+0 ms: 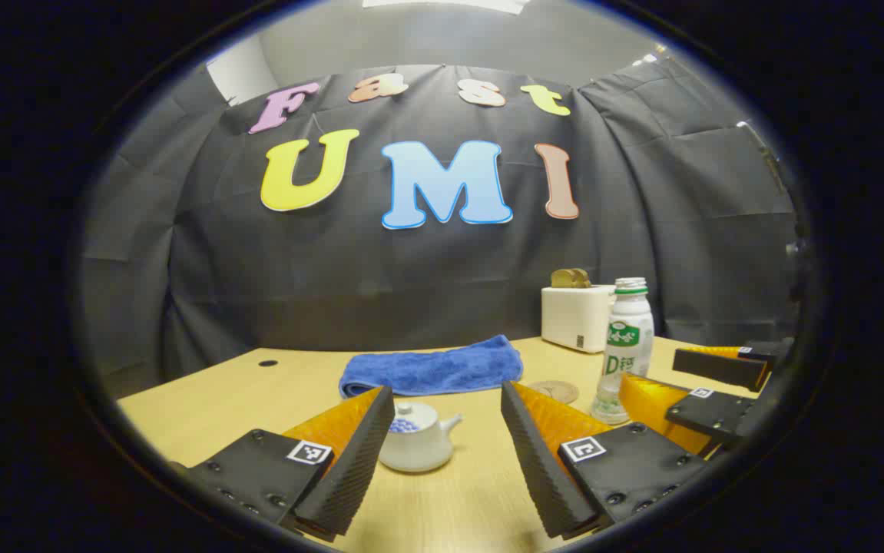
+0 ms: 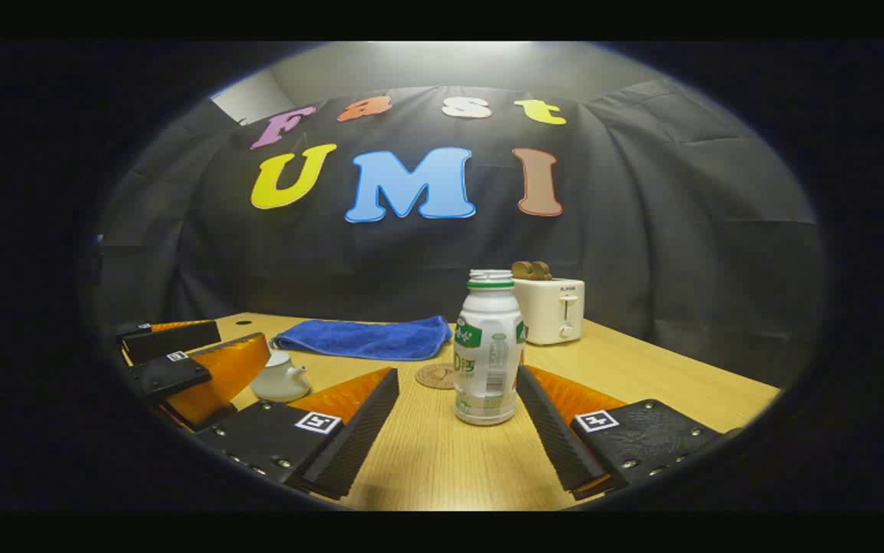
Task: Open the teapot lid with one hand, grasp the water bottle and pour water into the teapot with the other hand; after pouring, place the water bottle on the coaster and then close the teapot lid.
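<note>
In the left gripper view, the left claw (image 1: 442, 453) is at the bottom of the frame with its two fingers wide apart, and nothing is between them. The teapot (image 1: 417, 438) stands on the tabletop (image 1: 219, 399) in the lower centre, partly behind the left finger, and its lid (image 1: 408, 418) sits on top of it. So the first step, to open the lid, is not yet done. To the right of the centre stands the water bottle (image 1: 627, 349), upright, and its cap looks to be on. The coaster (image 1: 554, 391) lies flat just to the left of the bottle's base, with nothing on it. Behind them a blue towel (image 1: 432, 367) lies across the middle, and a white toaster (image 1: 576, 315) stands at the back. At the right edge the right claw (image 1: 687, 384) comes into the frame near the bottle.

In the right gripper view, the right claw (image 2: 457, 438) is also spread open at the bottom. The water bottle (image 2: 488, 353) stands in the centre, in line with the gap between the fingers but a little beyond the tips, so I judge it is not gripped. The coaster (image 2: 436, 375) is just beside it on the left, and the teapot (image 2: 279, 379) is at the lower left, next to the left claw (image 2: 196, 361).

As I judge it, the task is only at its beginning: both claws are near their things, but lifting the lid, pouring, placing the bottle and closing are all left.
</note>
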Demonstrator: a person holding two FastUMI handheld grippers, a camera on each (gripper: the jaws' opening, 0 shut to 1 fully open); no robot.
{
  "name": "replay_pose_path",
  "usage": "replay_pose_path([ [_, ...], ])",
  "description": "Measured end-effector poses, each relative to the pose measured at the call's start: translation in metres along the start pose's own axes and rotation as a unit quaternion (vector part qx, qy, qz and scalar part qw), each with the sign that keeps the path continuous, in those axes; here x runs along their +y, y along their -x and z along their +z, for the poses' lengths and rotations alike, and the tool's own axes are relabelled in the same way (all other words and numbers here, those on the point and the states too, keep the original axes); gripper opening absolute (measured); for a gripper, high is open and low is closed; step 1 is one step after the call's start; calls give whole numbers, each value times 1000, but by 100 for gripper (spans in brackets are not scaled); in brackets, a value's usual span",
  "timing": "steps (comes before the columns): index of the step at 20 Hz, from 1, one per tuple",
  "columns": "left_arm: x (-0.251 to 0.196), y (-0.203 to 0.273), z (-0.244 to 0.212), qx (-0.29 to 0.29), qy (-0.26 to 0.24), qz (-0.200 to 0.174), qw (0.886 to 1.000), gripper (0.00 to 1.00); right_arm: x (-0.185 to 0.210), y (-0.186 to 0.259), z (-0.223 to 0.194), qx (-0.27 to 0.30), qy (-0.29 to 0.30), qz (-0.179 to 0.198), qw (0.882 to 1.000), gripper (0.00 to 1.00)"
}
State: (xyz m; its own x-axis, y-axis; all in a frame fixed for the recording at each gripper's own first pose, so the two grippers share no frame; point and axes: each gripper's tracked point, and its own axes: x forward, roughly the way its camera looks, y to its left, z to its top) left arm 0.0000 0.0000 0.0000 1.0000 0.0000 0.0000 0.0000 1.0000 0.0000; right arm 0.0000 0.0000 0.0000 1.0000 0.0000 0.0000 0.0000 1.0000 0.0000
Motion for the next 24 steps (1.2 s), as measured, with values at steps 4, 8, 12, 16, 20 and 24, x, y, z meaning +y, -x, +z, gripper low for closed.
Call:
replay_pose_path([
  [4, 26, -46, -19, 31, 6, 20, 999, 87, -7, 1, 23, -21, 0, -2, 1000, 95],
  [8, 43, -69, -44, 65, 23, 34, 997, 77, -10, 0, 21, -17, -1, -3, 1000, 95],
  [12, 42, -81, -64, 91, 27, 27, 995, 73, -17, -5, 10, -2, -11, -8, 1000, 95],
  [16, 39, -84, -62, 90, 12, 23, 996, 65, -23, -9, 2, 10, -19, -13, 1000, 95],
  [20, 40, -87, -60, 92, -18, 26, 995, 43, -26, -12, -1, 16, -20, -15, 1000, 95],
  [24, 37, -89, -60, 99, -20, 17, 995, 21, -26, -14, -2, 18, -18, -11, 1000, 95],
])
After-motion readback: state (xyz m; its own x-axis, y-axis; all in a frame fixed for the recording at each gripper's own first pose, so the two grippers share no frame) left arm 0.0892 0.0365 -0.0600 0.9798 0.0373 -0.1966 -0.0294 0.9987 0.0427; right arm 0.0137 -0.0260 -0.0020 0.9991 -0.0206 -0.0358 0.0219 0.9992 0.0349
